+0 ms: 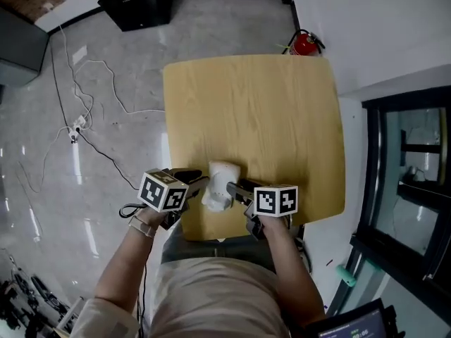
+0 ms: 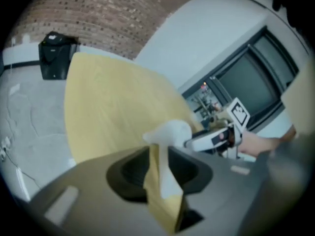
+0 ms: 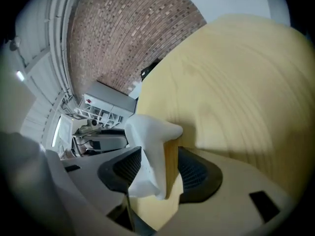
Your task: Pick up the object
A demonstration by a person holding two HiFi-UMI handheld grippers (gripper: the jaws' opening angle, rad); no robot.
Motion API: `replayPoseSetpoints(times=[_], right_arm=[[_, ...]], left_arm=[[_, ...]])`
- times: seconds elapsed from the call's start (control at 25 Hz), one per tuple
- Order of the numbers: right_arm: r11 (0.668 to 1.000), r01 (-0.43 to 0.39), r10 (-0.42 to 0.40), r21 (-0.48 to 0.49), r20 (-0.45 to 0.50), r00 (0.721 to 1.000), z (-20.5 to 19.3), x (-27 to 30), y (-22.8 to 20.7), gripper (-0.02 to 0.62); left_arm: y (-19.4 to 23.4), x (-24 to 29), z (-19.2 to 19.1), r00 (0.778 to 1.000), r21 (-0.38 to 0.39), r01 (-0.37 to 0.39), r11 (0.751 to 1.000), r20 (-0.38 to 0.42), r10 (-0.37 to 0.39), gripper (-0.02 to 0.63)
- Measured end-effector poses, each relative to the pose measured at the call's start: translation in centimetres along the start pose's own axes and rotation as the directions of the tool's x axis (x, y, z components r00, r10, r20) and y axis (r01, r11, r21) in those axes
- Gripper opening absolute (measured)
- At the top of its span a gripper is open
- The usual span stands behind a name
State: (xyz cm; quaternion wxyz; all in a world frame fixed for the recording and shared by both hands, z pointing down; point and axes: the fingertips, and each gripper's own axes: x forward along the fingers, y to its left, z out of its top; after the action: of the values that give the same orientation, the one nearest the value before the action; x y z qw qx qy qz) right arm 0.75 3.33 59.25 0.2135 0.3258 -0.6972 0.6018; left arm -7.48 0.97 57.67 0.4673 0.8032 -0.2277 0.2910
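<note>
A soft white object (image 1: 220, 184), crumpled like cloth, sits near the front edge of the light wooden table (image 1: 254, 104). My left gripper (image 1: 199, 182) reaches it from the left and my right gripper (image 1: 237, 189) from the right. In the left gripper view a strip of the white object (image 2: 170, 132) runs between the jaws of the left gripper (image 2: 158, 154), with bare table showing beside it. In the right gripper view the white object (image 3: 150, 132) lies against one pad of the right gripper (image 3: 160, 156), and a gap separates it from the other pad. Both grippers stand open.
A red fire extinguisher (image 1: 304, 44) stands on the floor past the table's far right corner. A black box (image 1: 137, 2) and loose cables (image 1: 77, 125) lie on the grey floor to the left. A dark window frame (image 1: 409, 174) runs along the right.
</note>
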Motion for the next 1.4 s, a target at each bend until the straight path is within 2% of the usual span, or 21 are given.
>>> replayPoseSetpoints(times=[0.12, 0.2, 0.28, 0.32, 0.36, 0.4, 0.44, 0.52, 0.56, 0.6, 0.68, 0.72, 0.84, 0.92, 1.0, 1.16, 1.4], right_arm=[[0.998, -0.026, 0.022, -0.063, -0.062, 0.998, -0.6, 1.3, -0.1, 0.213], [0.995, -0.061, 0.056, -0.075, -0.068, 0.996, -0.6, 1.3, -0.3, 0.213], [0.989, -0.128, 0.123, -0.067, -0.081, 0.989, -0.8, 1.2, -0.4, 0.212], [0.985, -0.163, 0.157, -0.062, -0.093, 0.983, -1.0, 1.3, -0.3, 0.212], [0.981, -0.188, 0.182, -0.054, -0.1, 0.978, -1.1, 1.5, -0.2, 0.194], [0.978, -0.202, 0.196, -0.049, -0.102, 0.975, -1.1, 1.6, 0.0, 0.185], [0.977, -0.205, 0.199, -0.051, -0.1, 0.975, -1.0, 1.8, 0.3, 0.179], [0.977, -0.203, 0.196, -0.067, -0.099, 0.976, -0.7, 2.3, 1.0, 0.175], [0.976, -0.207, 0.2, -0.067, -0.097, 0.975, -0.7, 2.6, 1.2, 0.172], [0.975, -0.215, 0.209, -0.058, -0.091, 0.974, -0.6, 2.8, 1.1, 0.17], [0.974, -0.224, 0.22, -0.04, -0.076, 0.973, -0.3, 2.7, 0.8, 0.167], [0.974, -0.222, 0.219, -0.039, -0.07, 0.973, 0.0, 2.5, 0.6, 0.167], [0.973, -0.228, 0.225, -0.041, -0.064, 0.972, 0.9, 2.1, 0.1, 0.166], [0.971, -0.226, 0.219, -0.078, -0.09, 0.971, 1.2, 2.0, -0.3, 0.167], [0.966, -0.227, 0.216, -0.125, -0.096, 0.972, 1.4, 1.6, -0.3, 0.166], [0.949, -0.259, 0.259, -0.178, -0.024, 0.966, 1.5, 0.6, 0.5, 0.164], [0.911, -0.305, 0.326, -0.276, 0.031, 0.945, 0.9, -0.8, 2.6, 0.163]], left_arm=[[-1.4, 1.9, 0.4, 0.994, -0.086, 0.106, 0.991, 0.038, -0.103, 0.114], [-2.1, 2.3, 0.6, 0.984, -0.131, 0.171, 0.976, 0.071, -0.163, 0.048], [-2.8, 2.0, 0.3, 0.969, -0.132, 0.247, 0.96, 0.067, -0.24, 0.049], [-3.5, 1.7, 0.1, 0.953, -0.131, 0.304, 0.944, 0.061, -0.298, 0.051], [-4.2, 1.3, 0.1, 0.933, -0.136, 0.361, 0.923, 0.063, -0.355, 0.188], [-4.6, 1.1, 0.1, 0.919, -0.144, 0.394, 0.908, 0.07, -0.387, 0.284], [-4.5, 1.2, 0.2, 0.921, -0.15, 0.39, 0.908, 0.073, -0.384, 0.288], [-3.4, 2.2, -0.1, 0.945, -0.138, 0.327, 0.935, 0.046, -0.324, 0.288], [-3.0, 2.7, -0.3, 0.948, -0.133, 0.317, 0.939, 0.036, -0.315, 0.305], [-2.8, 3.1, -0.5, 0.942, -0.146, 0.335, 0.931, 0.039, -0.333, 0.282], [-2.9, 3.9, -0.4, 0.921, -0.189, 0.388, 0.902, 0.064, -0.383, 0.282], [-3.0, 4.2, -0.1, 0.916, -0.191, 0.401, 0.896, 0.069, -0.395, 0.282], [-3.3, 4.9, 1.0, 0.913, -0.176, 0.409, 0.896, 0.067, -0.403, 0.285], [-3.5, 5.2, 1.4, 0.908, -0.178, 0.417, 0.891, 0.055, -0.414, 0.281], [-4.0, 5.1, 1.9, 0.91, -0.126, 0.414, 0.902, 0.059, -0.41, 0.275], [-5.0, 4.2, 2.4, 0.914, -0.022, 0.393, 0.919, 0.12, -0.388, 0.265], [-6.1, 2.3, 1.3, 0.907, 0.074, 0.398, 0.914, 0.116, -0.405, 0.216]])
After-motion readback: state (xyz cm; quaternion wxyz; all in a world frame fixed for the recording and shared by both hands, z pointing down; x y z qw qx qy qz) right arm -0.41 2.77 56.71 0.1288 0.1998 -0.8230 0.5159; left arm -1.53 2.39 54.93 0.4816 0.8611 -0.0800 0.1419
